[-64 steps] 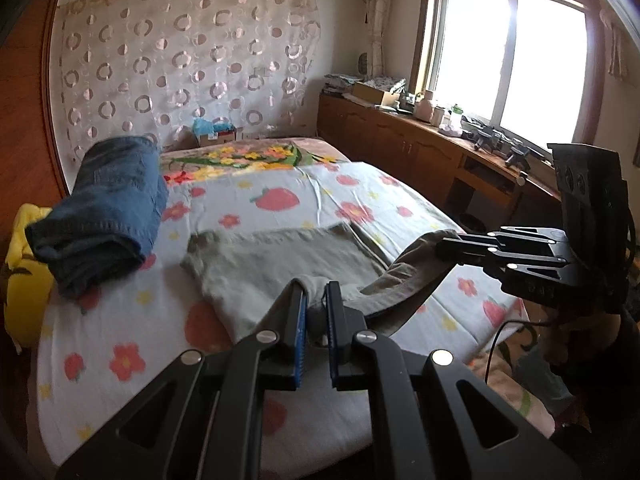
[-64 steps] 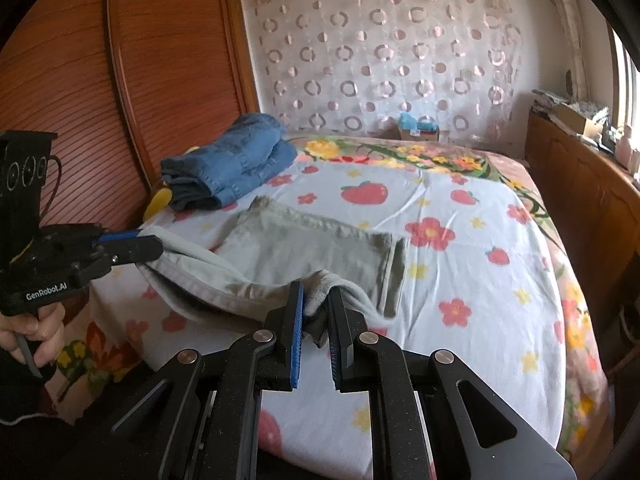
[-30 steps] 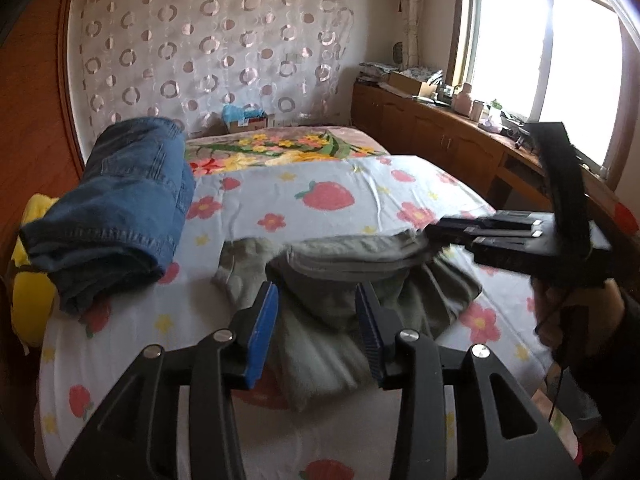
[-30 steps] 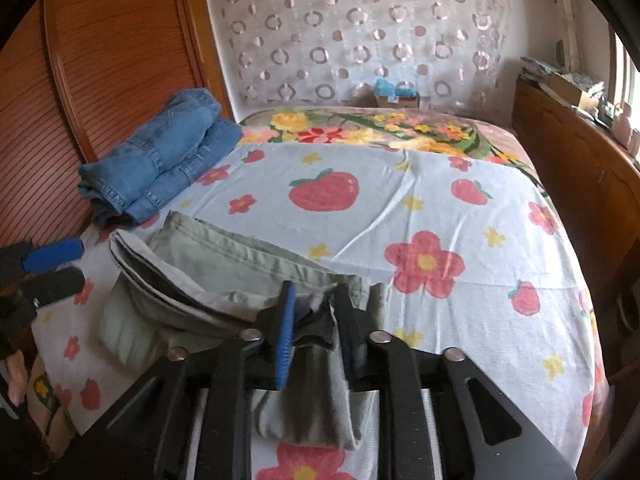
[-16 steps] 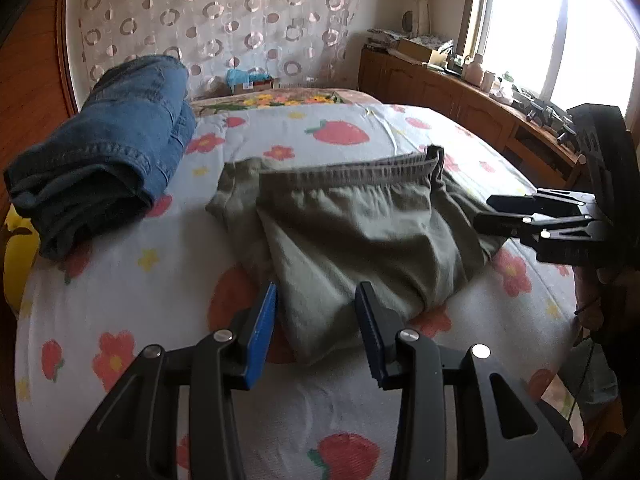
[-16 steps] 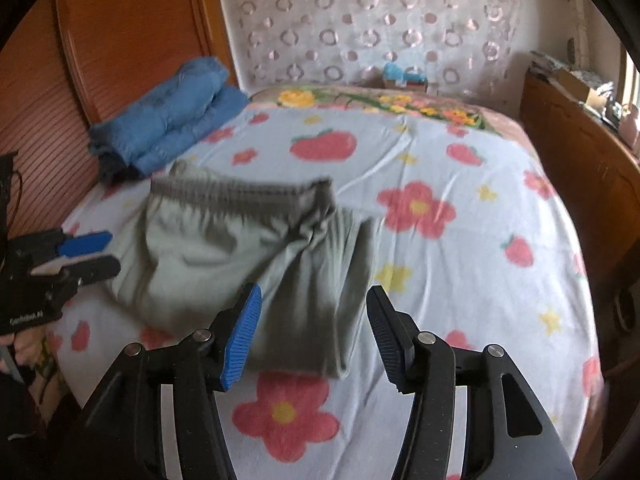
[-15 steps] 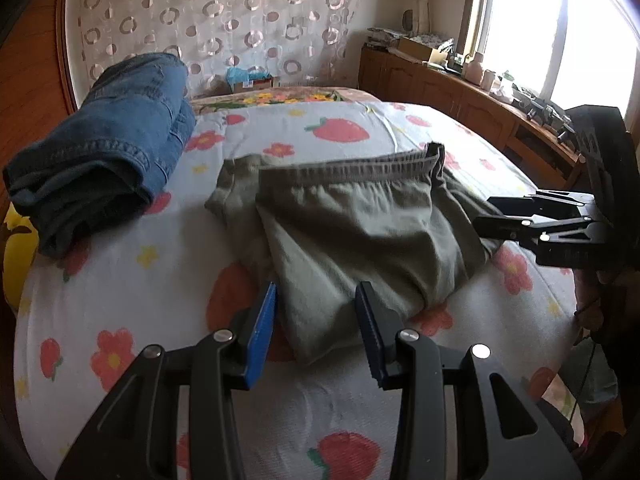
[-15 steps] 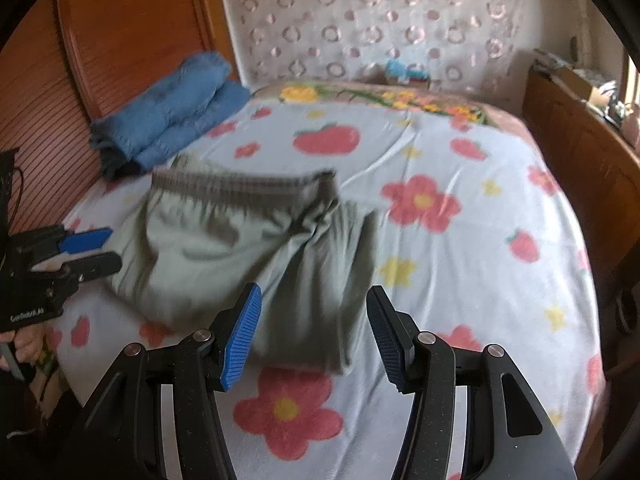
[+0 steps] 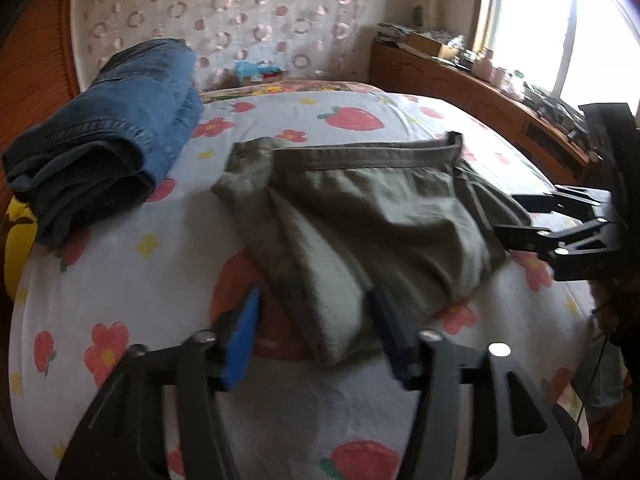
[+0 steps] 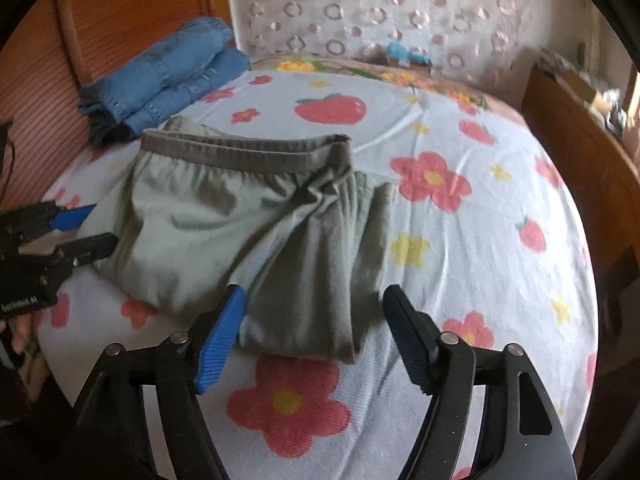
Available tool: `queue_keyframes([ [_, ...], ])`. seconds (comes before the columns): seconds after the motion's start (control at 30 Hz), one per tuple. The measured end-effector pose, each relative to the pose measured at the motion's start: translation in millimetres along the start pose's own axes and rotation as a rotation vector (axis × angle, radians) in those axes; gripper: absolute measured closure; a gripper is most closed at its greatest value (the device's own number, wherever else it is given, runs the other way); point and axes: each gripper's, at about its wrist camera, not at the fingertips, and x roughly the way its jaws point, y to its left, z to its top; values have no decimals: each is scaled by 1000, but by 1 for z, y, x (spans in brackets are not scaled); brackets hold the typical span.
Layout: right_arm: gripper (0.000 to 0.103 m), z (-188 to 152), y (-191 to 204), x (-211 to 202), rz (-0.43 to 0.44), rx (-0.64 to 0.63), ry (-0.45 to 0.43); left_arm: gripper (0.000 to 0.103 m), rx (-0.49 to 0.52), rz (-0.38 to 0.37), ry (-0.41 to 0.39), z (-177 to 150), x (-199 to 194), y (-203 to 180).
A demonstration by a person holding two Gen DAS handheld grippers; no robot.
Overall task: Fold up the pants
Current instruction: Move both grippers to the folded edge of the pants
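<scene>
- The green pants (image 10: 256, 236) lay folded on the flowered bed (image 10: 480, 240), waistband on the far side, just beside the folded jeans (image 10: 168, 76).
- The left gripper (image 9: 314, 330) and right gripper (image 10: 312, 332) each stood at a near corner of the pants, jaws opening, holding nothing.
- The bundle's long axis ran between the two grippers; neither looked nearer.

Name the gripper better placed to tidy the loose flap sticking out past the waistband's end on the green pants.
Right, probably. The right gripper hangs just before the side of the green pants where the flap lies; the left gripper is at the opposite side. Both are opening, pads off the cloth.
</scene>
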Motion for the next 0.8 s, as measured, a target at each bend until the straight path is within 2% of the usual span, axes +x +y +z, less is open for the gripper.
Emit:
queue_keyframes([
  [0.17, 28, -2, -2, -4, 1, 13, 33, 43, 1, 0, -8, -1, -1, 1],
  [0.3, 30, -11, 0, -11, 25, 13, 19, 43, 0, -2, -11, -2, -1, 1],
  [0.5, 45, -19, -4, -15, 11, 48, -43, 43, 2, -6, -21, -3, 0, 2],
  [0.57, 57, -20, -4, -16, 9, 53, -52, 43, 3, -8, -23, -4, -1, 3],
  [0.73, 72, -22, -1, -17, 24, 36, -67, 43, 1, -37, 4, -5, -6, 5],
  [0.8, 78, -22, 0, -17, 33, 32, -67, 48, 5, -55, -3, -8, -12, 4],
])
